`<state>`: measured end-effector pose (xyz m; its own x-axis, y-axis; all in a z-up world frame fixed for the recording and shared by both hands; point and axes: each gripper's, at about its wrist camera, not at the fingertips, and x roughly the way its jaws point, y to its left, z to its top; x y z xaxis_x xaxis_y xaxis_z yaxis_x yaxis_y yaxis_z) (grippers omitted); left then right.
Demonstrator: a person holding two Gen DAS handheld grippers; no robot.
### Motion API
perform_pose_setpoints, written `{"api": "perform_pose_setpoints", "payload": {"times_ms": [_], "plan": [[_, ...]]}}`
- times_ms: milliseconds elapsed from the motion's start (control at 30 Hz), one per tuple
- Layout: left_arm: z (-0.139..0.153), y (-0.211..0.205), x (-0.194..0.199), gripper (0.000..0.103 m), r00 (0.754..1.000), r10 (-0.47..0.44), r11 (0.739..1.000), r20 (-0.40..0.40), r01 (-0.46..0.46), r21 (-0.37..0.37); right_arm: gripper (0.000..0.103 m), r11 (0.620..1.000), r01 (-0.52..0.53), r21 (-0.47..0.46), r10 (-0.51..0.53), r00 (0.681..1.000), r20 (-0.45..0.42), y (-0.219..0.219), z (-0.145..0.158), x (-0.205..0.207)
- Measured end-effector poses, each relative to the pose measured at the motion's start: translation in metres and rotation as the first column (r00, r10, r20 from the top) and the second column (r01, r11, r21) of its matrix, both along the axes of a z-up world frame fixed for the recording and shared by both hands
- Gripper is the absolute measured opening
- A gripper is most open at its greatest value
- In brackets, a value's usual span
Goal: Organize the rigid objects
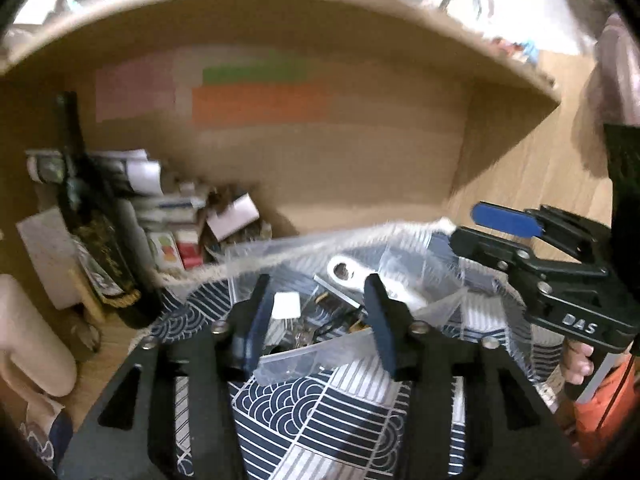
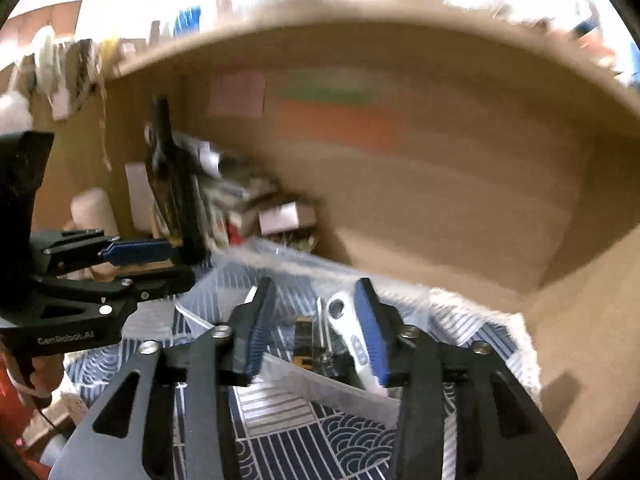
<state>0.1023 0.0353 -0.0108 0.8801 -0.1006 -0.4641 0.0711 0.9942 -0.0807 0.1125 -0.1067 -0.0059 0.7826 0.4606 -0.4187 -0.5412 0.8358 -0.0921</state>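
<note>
Both the left tongs (image 1: pixel 320 320) and right tongs (image 2: pixel 316 328) stood wide apart over a navy-and-white wave-patterned fabric basket (image 1: pixel 320 420), gripping nothing that showed. Inside lay a clear plastic bag (image 1: pixel 352 344) and a white plastic-handled tool (image 2: pixel 352 336). The basket sat in a wooden shelf bay (image 1: pixel 360 160), beside a dark glass bottle (image 1: pixel 100 240). Sorting looked partly done; loose boxes (image 1: pixel 180 220) remained.

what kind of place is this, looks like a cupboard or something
Probably a home storage shelf: a wooden cubby with a dark bottle and stacked small boxes, and a patterned fabric basket of odds in front.
</note>
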Motion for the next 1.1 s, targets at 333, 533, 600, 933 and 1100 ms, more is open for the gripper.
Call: {"api": "perform_pose_setpoints", "payload": {"times_ms": [333,533,600,933,1100], "plan": [[0.028,-0.009,-0.059,0.094,0.982,0.08,0.997,0.172,-0.081,0.003,0.086,0.992,0.057,0.111,-0.07,0.991,0.116,-0.024,0.017,-0.056],[0.028,-0.013,-0.075,0.099,0.98,0.067,0.998,0.189,-0.067,-0.005,0.096,0.986,0.084,0.143,-0.1,0.988,0.114,-0.029,0.011,-0.068],[0.027,-0.014,-0.077,0.1,0.98,0.069,0.998,0.189,-0.07,-0.002,0.097,0.985,0.085,0.149,-0.102,0.989,0.107,-0.03,0.009,-0.071],[0.022,-0.017,-0.081,0.101,0.979,0.067,0.997,0.191,-0.071,0.012,0.099,0.983,0.096,0.155,-0.112,0.989,0.094,-0.033,0.004,-0.072],[0.021,-0.016,-0.08,0.102,0.979,0.065,0.998,0.193,-0.068,0.008,0.1,0.983,0.096,0.155,-0.111,0.989,0.093,-0.033,0.004,-0.072]]}}
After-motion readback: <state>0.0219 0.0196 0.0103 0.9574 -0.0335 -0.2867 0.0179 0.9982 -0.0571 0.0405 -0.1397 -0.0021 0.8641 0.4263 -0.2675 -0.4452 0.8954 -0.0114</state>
